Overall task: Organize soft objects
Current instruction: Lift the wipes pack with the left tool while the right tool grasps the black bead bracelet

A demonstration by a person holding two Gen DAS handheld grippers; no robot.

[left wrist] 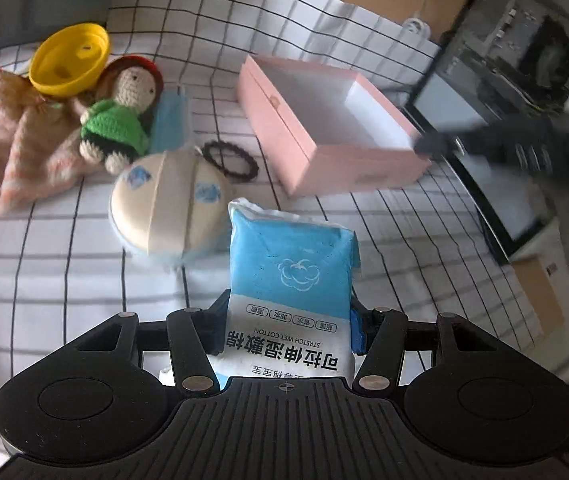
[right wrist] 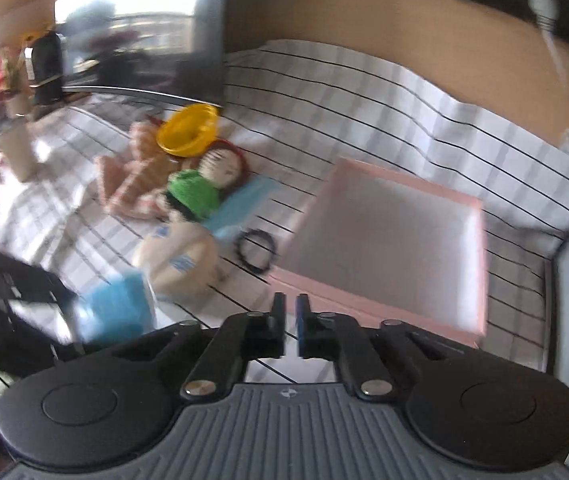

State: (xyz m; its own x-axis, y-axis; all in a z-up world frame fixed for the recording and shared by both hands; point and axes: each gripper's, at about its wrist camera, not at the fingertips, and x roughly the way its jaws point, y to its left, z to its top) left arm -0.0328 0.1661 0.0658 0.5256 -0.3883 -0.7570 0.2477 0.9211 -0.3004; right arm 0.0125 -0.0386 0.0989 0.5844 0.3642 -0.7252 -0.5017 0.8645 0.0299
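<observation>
My left gripper (left wrist: 290, 320) is shut on a blue and white pack of wet cotton pads (left wrist: 292, 276), held above the checked cloth. The pack (right wrist: 114, 312) appears blurred at the left of the right wrist view. My right gripper (right wrist: 290, 316) is shut with nothing between its fingers, just in front of the open pink box (right wrist: 388, 240). The box (left wrist: 324, 124) stands empty. Left of it lie a crocheted doll (left wrist: 124, 116), a beige round cushion (left wrist: 168, 204), a pink knitted toy (left wrist: 16, 132), a blue face mask (left wrist: 170, 120) and a black hair tie (left wrist: 228, 159).
A yellow plastic bowl (left wrist: 70, 60) leans on the doll and the knitted toy. A dark screen (left wrist: 496, 100) borders the cloth on the right, with a cardboard box (left wrist: 540, 292) below it. A white cable (right wrist: 560, 68) runs along the brown surface behind the cloth.
</observation>
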